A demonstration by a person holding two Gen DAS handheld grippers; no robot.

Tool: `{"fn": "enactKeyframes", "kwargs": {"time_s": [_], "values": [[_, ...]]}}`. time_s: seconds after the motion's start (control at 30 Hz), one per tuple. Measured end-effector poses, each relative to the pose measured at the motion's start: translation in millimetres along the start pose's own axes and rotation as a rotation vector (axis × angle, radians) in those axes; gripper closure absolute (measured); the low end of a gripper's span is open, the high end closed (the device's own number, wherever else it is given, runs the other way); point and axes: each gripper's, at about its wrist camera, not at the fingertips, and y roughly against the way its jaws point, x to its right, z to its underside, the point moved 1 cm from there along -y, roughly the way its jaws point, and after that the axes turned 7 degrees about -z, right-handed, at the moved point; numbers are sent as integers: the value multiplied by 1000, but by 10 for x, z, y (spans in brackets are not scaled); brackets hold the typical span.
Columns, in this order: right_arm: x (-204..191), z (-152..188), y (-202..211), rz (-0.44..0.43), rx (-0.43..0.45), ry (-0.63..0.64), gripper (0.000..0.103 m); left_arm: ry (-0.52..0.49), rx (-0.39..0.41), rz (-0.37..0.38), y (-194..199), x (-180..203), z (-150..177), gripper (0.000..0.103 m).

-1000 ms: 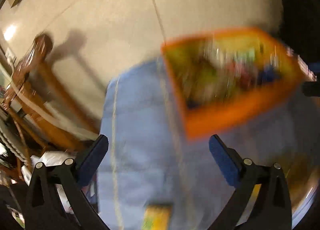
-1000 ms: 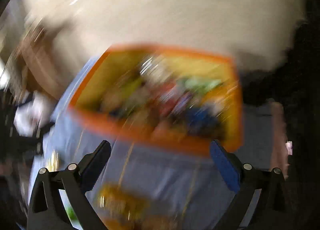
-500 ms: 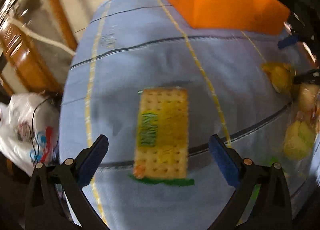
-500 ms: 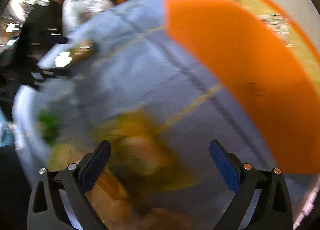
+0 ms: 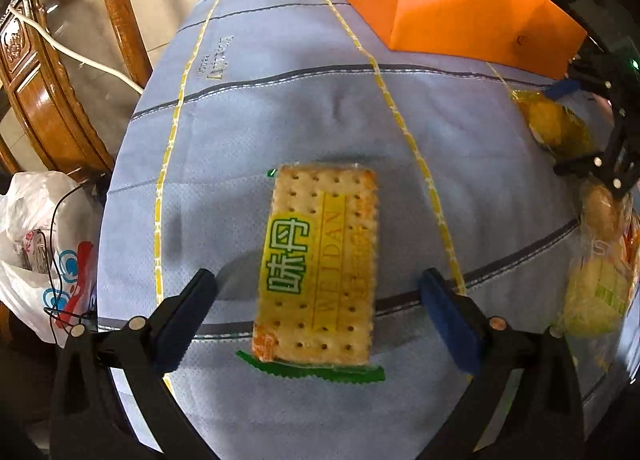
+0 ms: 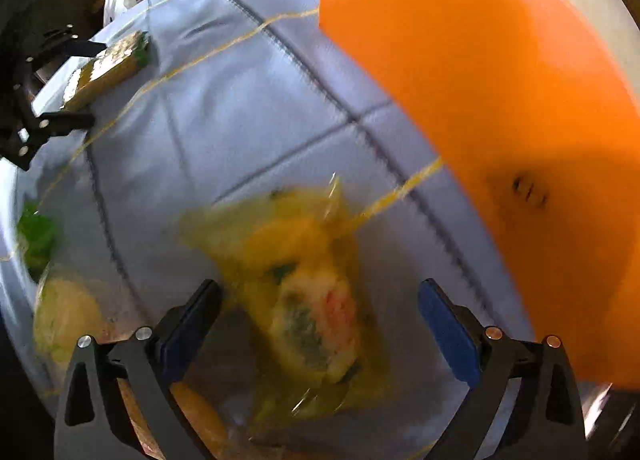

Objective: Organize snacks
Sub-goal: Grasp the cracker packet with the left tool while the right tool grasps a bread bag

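Observation:
A yellow cracker packet (image 5: 320,268) with green lettering lies flat on the blue tablecloth (image 5: 280,119). My left gripper (image 5: 320,312) is open, its blue pads on either side of the packet's near end. In the right wrist view, a clear yellow snack bag (image 6: 296,300) lies between the open fingers of my right gripper (image 6: 320,332). The orange box (image 5: 452,7) stands at the far side of the table; its wall (image 6: 500,119) fills the right of the right wrist view. The cracker packet (image 6: 108,67) and my left gripper (image 6: 44,83) show far left there.
More bagged snacks (image 5: 600,260) lie at the table's right edge, under my right gripper (image 5: 600,119). A wooden chair (image 5: 48,91) and a white plastic bag (image 5: 40,260) sit left of the table. Another yellow bag (image 6: 64,316) and a green wrapper (image 6: 36,236) lie at the right wrist view's left.
Both grippers have swung down from looking into the orange box to the tabletop. The left now straddles the cracker packet, the right the yellow snack bag. Both stayed open.

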Motion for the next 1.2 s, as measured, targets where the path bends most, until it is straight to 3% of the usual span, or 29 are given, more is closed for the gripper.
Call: {"fn": "enactKeyframes", "kwargs": {"time_s": [0.03, 0.07, 0.1, 0.17, 0.2, 0.3, 0.37, 0.43, 0.57, 0.77, 0.83, 0.9, 1.0, 1.03, 1.2], "values": [[19, 64, 8, -20, 20, -61, 12, 5, -2, -1, 12, -3, -10, 4], [18, 103, 31, -31, 35, -91, 25, 10, -8, -3, 8, 2, -4, 5], [-19, 136, 71, -15, 60, -106, 47, 17, -11, -7, 11, 5, -18, 10], [-115, 191, 149, 53, 100, -138, 63, 23, 26, -7, 88, 75, -49, 49], [-154, 206, 157, 87, 111, -170, 65, 32, 26, -23, 123, 125, -62, 56], [-160, 244, 204, 51, 163, -292, 66, 78, 36, -100, 214, 244, -114, 56], [-148, 291, 342, 17, 248, -353, 66, 139, 50, -51, 298, 280, -120, 56], [-108, 344, 477, 52, 297, -399, 66, 195, 82, 28, 457, 309, -173, 56], [93, 495, 911, 101, 406, -546, 66, 214, 127, 63, 817, 475, -443, 56], [678, 625, 1677, 153, 571, -782, 66, 146, 191, -39, 1179, 790, -1302, 56], [947, 566, 1906, 194, 604, -810, 66, 151, 201, 0, 1221, 860, -1701, 56], [1113, 441, 1946, 212, 597, -855, 66, 149, 211, 5, 1225, 871, -1980, 56], [1425, 312, 2007, 288, 558, -880, 66, 117, 257, -84, 1275, 954, -2365, 56], [1503, 300, 2006, 285, 548, -886, 66, 93, 290, -132, 1314, 1020, -2479, 56], [1730, 222, 1925, 248, 539, -854, 63, 29, 347, -158, 1314, 1237, -2742, 56]]}}
